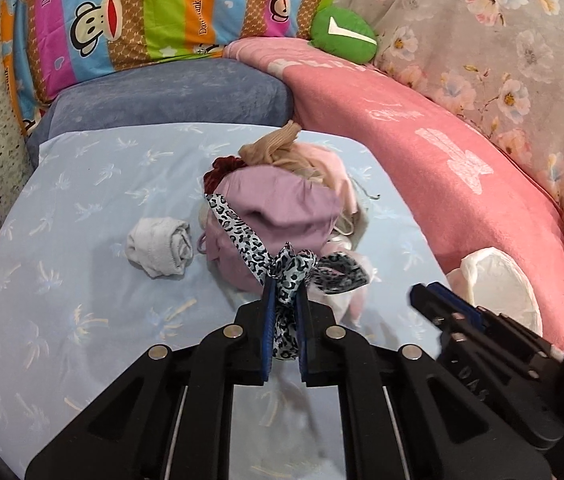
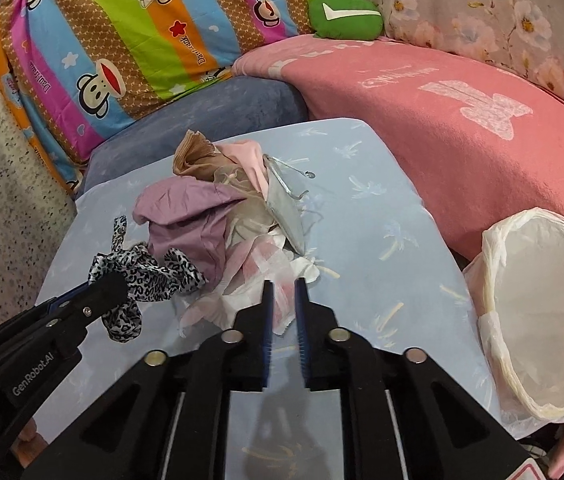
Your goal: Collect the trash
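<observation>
Between the blue pads of the left gripper [image 1: 285, 280] a leopard-print ribbon [image 1: 289, 276] is clamped, lifted just in front of the clothes pile [image 1: 282, 208] on the light blue sheet [image 1: 82, 240]. Right of this pile the right gripper [image 2: 282, 285] has its jaws a little apart with nothing between them, over a thin white-pink wrapper [image 2: 258, 284] at the pile's near edge. Further right of the pile stands the white-lined trash bin [image 2: 537, 308], against the pink blanket [image 2: 461, 128].
</observation>
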